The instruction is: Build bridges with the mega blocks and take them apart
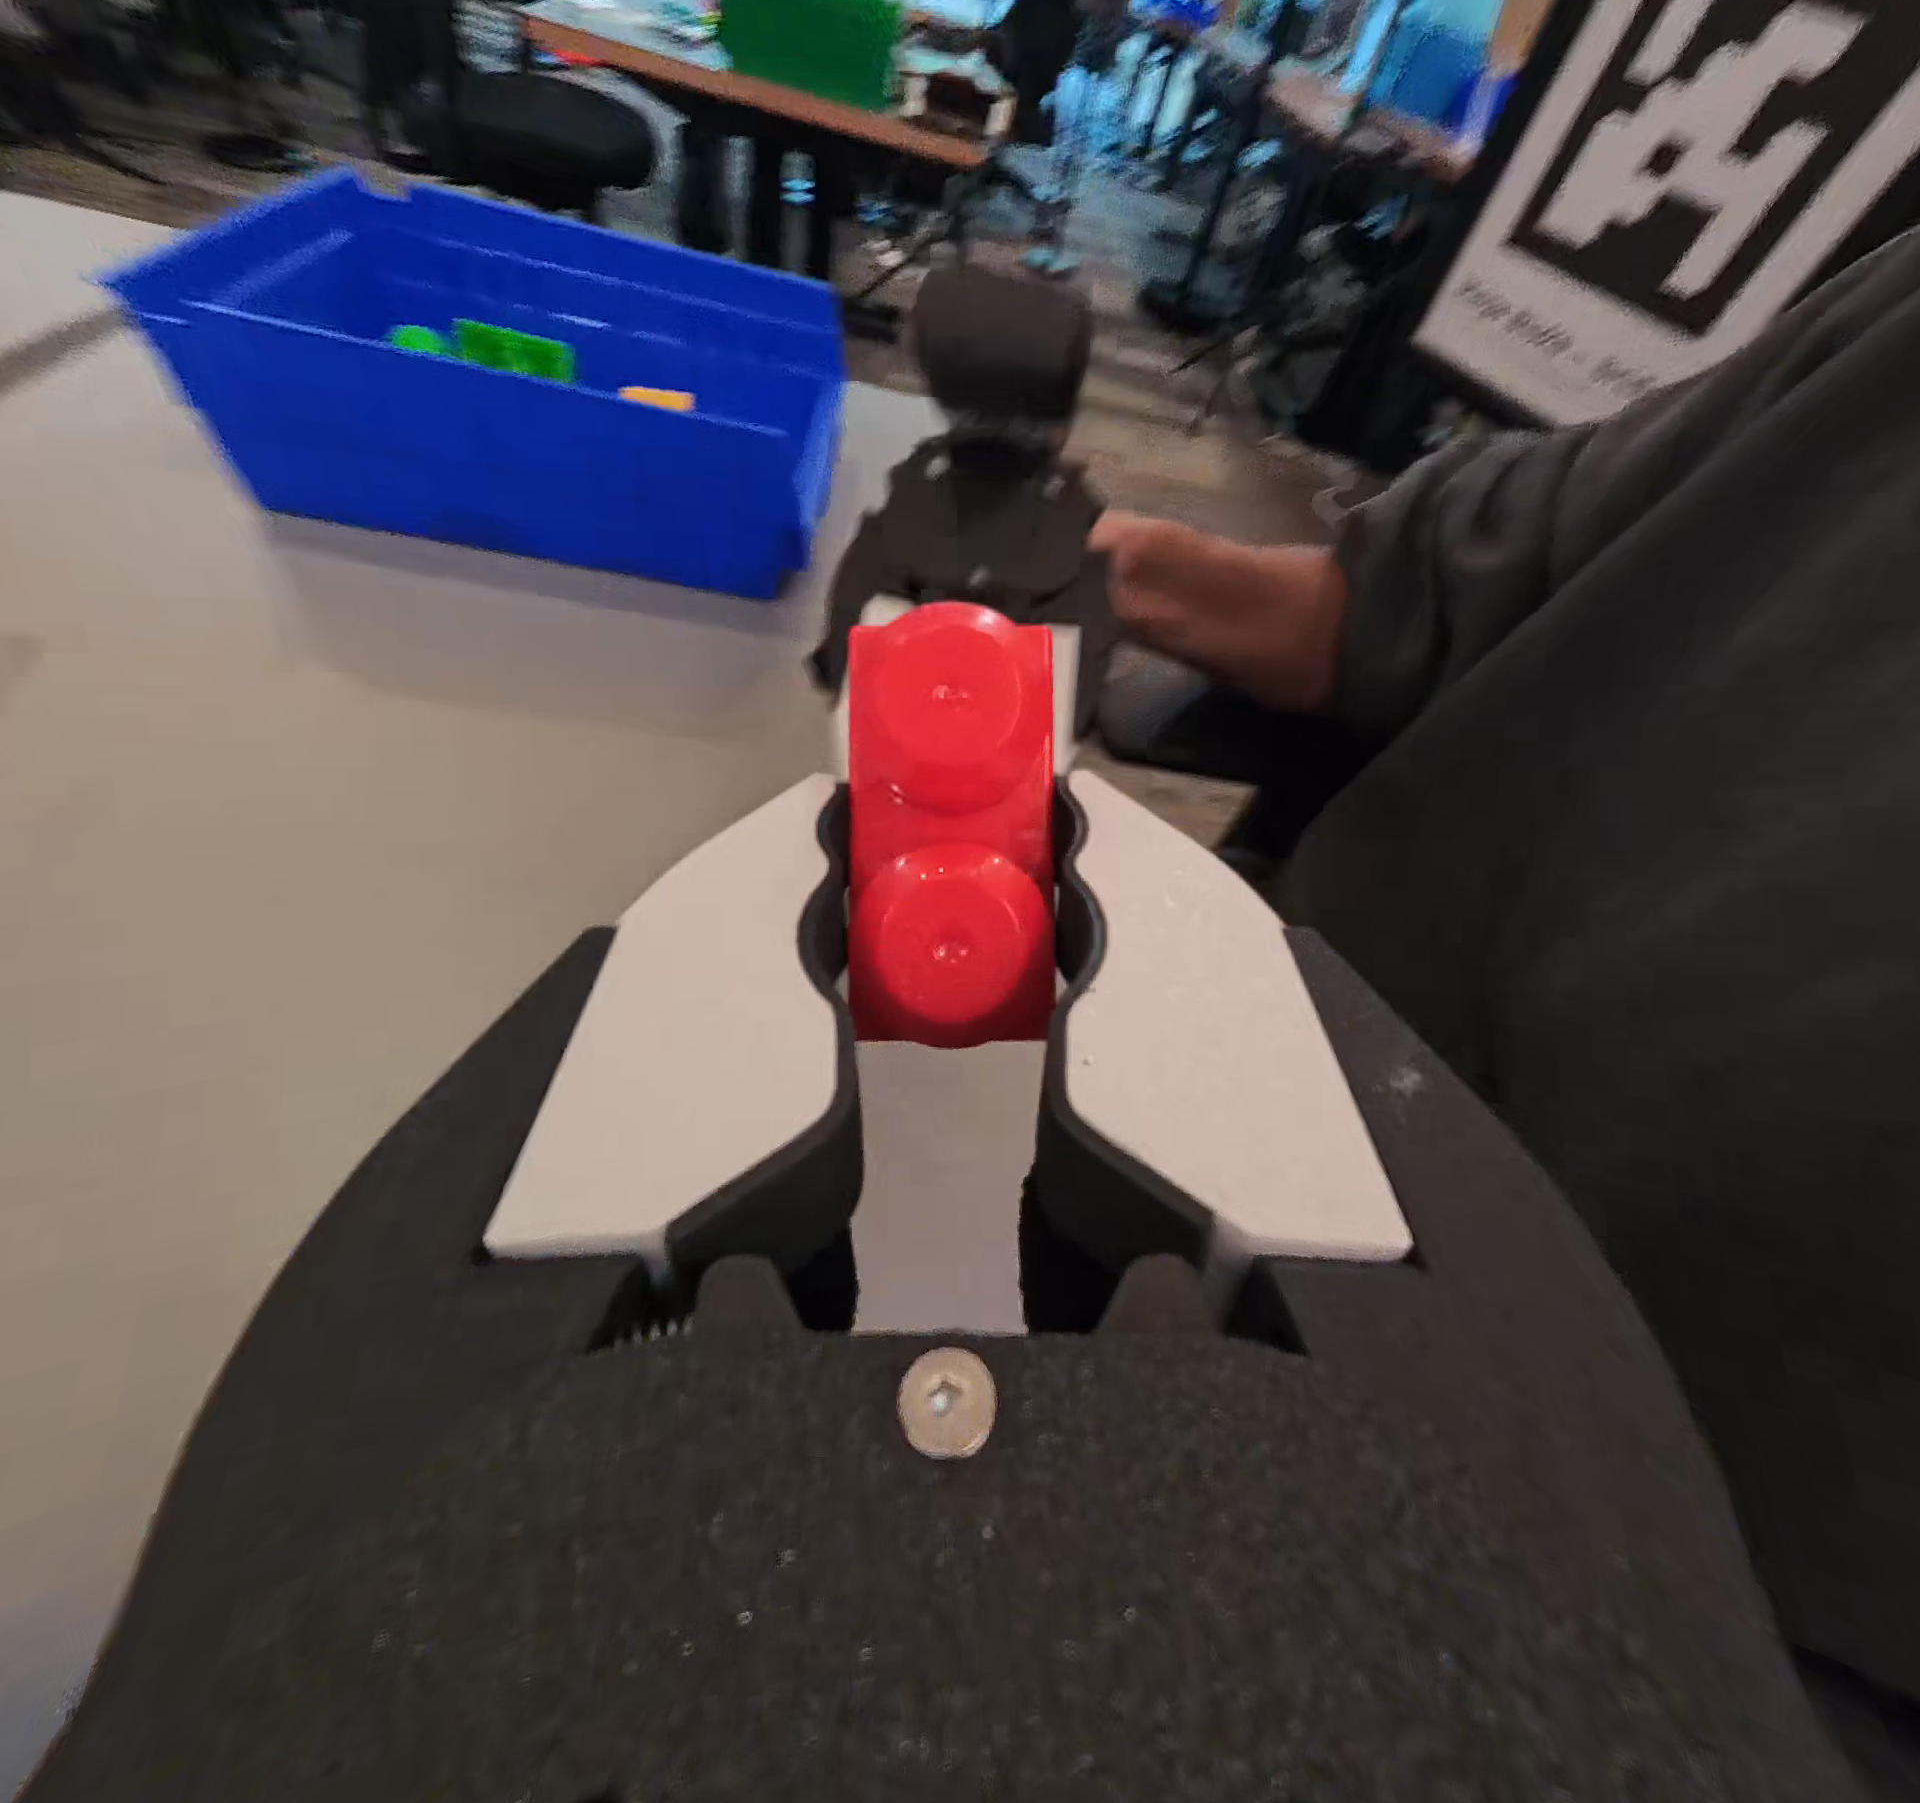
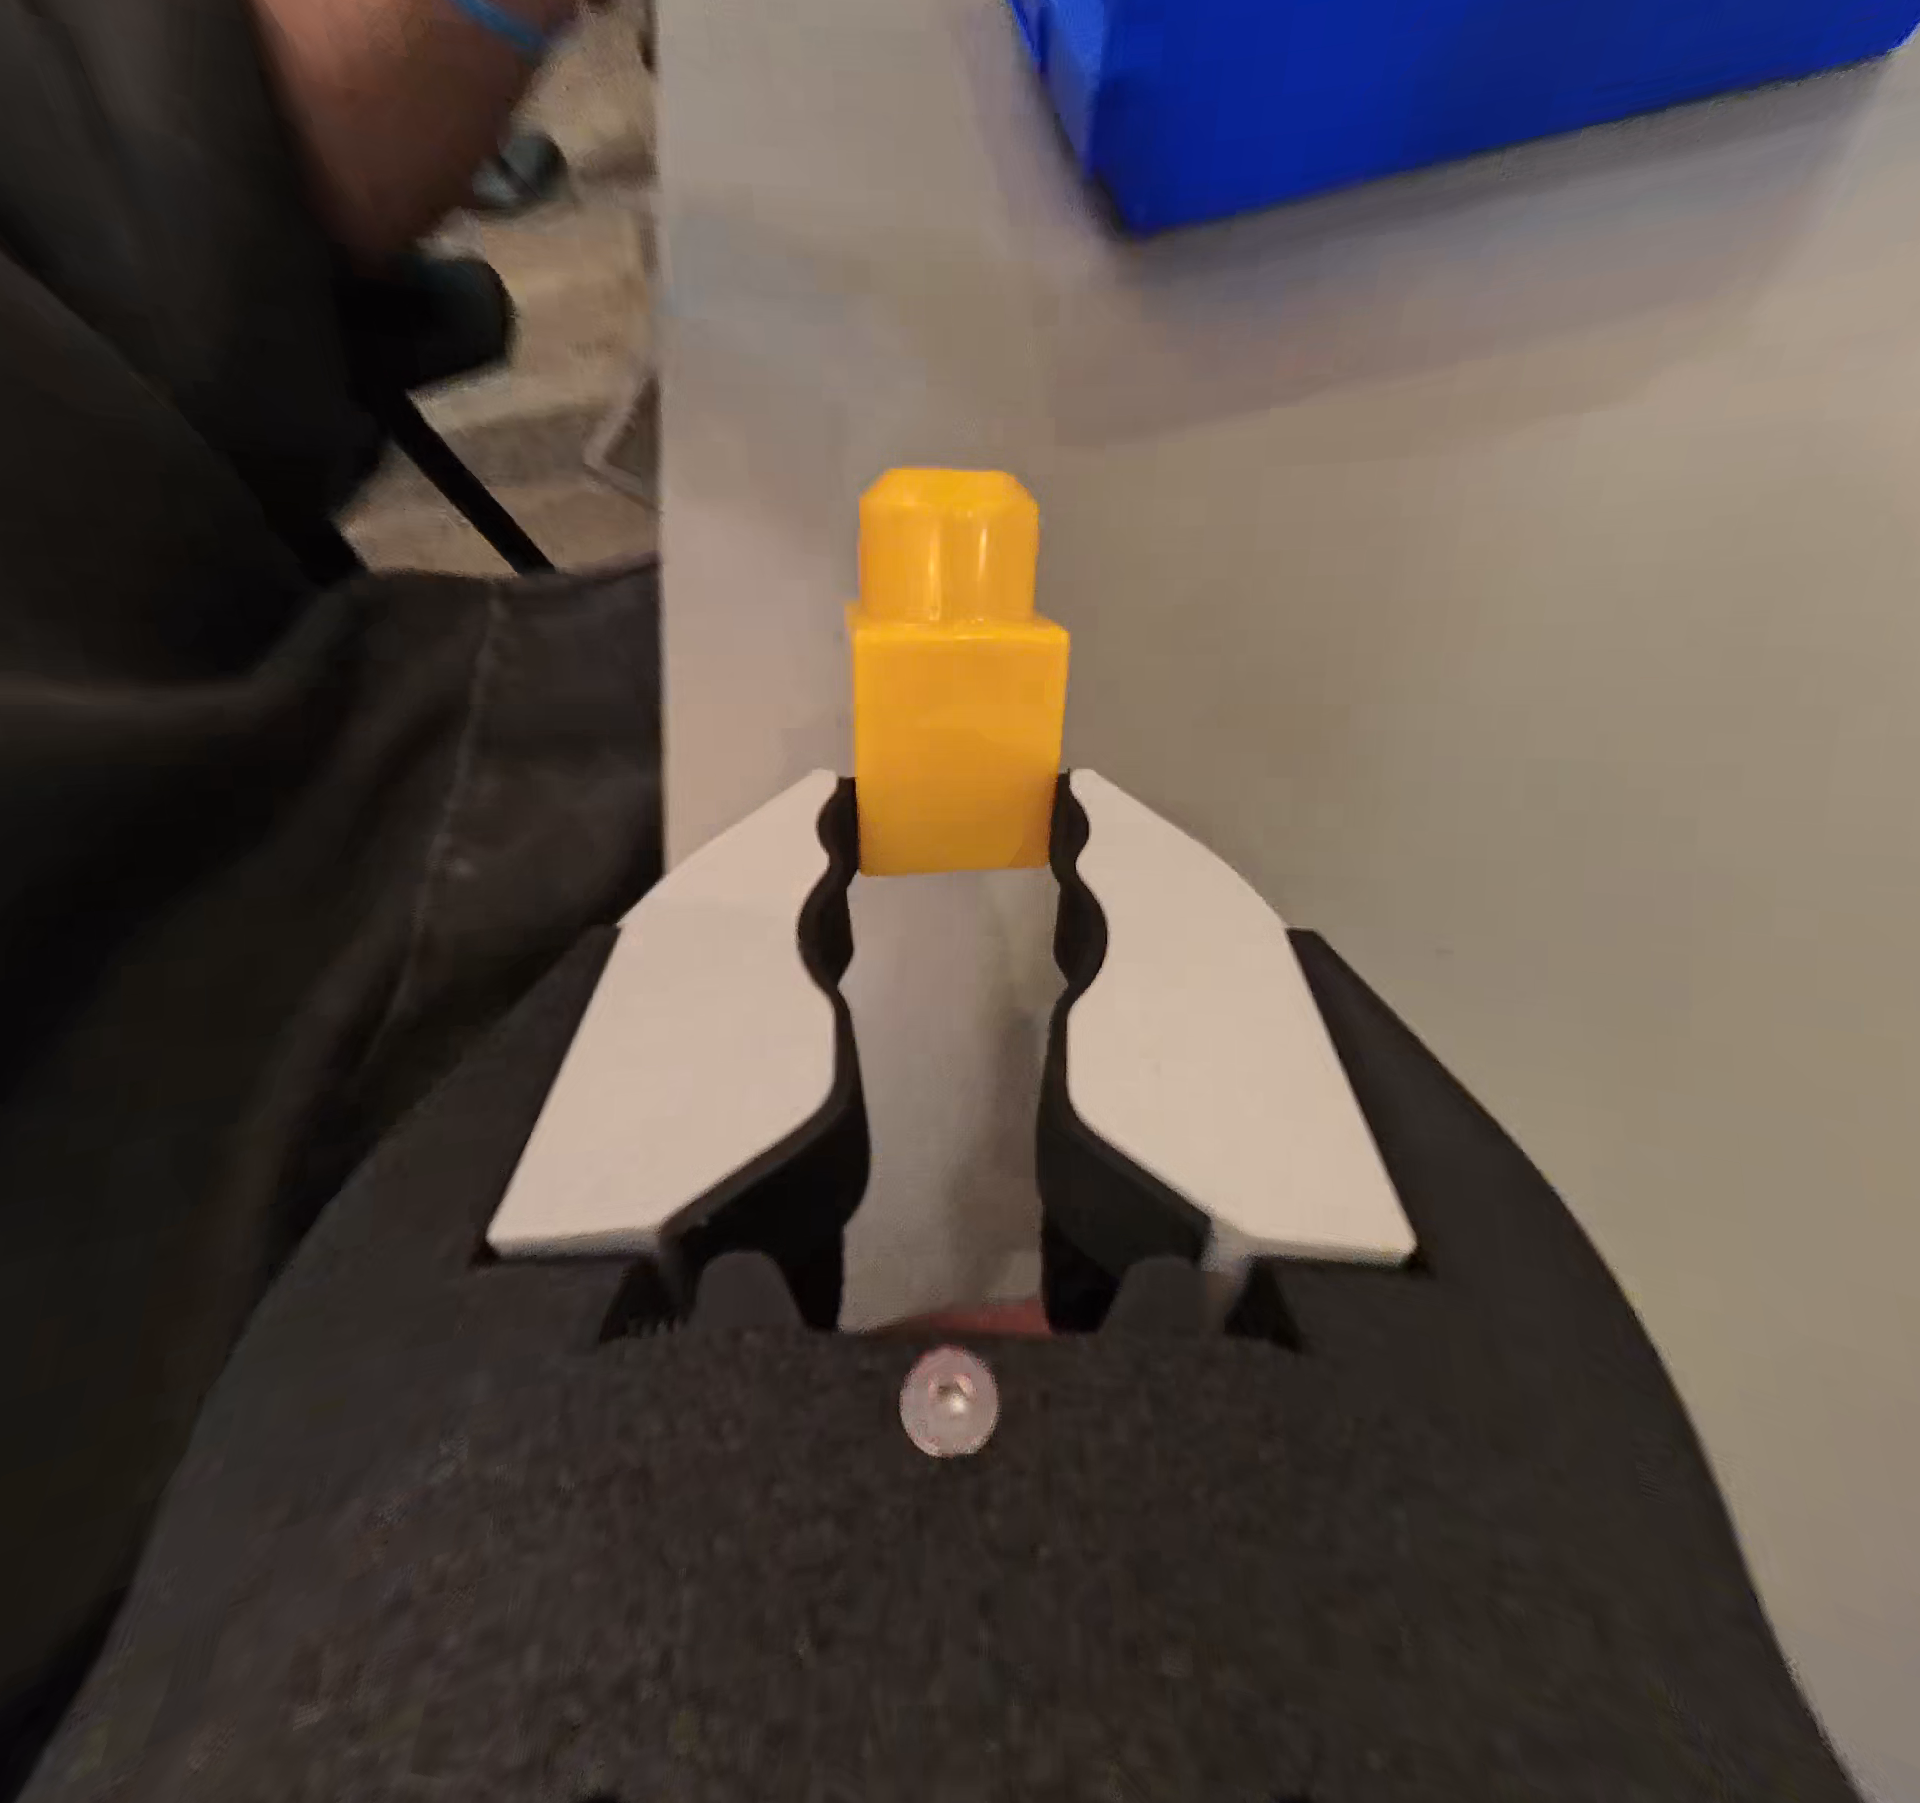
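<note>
Beyond the pale counter [image 1: 312, 818] a blurred workroom recedes; the left tongs [image 1: 951, 818] clamp a red two-stud block [image 1: 948, 818] studs-up, ready for stacking, blue bin [image 1: 499, 465] ahead-left. Across the right view, the right tongs [image 2: 954, 818] pinch a yellow single-stud block [image 2: 956, 735] at its base, stud forward, probably a pier.

A pale grey table [image 1: 312, 870] carries a blue bin [image 1: 499, 444] near its edge.

1 red block [image 1: 948, 823], 1 yellow block [image 2: 958, 714].
</note>
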`<state>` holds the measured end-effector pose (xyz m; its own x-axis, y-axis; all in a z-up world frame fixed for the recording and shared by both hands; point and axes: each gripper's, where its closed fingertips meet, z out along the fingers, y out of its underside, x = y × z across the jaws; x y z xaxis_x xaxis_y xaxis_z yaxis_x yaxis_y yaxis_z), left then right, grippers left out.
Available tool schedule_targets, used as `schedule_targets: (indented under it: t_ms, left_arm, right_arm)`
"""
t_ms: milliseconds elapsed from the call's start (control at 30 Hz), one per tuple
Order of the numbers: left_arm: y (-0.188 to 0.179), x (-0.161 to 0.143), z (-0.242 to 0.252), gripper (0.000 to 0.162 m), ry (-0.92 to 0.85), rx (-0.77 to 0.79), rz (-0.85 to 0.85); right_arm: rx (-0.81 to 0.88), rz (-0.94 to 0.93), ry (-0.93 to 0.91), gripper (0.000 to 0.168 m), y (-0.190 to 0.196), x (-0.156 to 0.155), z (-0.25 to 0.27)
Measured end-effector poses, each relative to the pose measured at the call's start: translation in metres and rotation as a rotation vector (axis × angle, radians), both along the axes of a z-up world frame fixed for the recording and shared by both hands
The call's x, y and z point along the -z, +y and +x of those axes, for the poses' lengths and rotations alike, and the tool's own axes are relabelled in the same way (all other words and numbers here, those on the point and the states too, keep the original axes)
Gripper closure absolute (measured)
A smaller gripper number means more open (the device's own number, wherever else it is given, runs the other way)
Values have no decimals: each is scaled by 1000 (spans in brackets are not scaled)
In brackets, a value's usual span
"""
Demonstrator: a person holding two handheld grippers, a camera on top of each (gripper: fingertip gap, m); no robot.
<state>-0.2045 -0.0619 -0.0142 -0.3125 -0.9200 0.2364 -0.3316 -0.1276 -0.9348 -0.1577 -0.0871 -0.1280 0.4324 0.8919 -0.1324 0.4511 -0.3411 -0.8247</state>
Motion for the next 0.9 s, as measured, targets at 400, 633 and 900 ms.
schedule_targets:
  t_ms: [400, 633, 900]
  left_arm:
    - [22, 44, 5, 126, 67, -179, 35]
    - [9, 40, 13, 126, 69, -135, 72]
    - [2, 43, 13, 126, 89, -128, 92]
  right_arm:
    - [889, 236, -55, 132, 49, -131, 290]
    - [949, -313, -84, 132, 144, -41, 352]
    - [855, -583, -365, 132, 195, 23, 337]
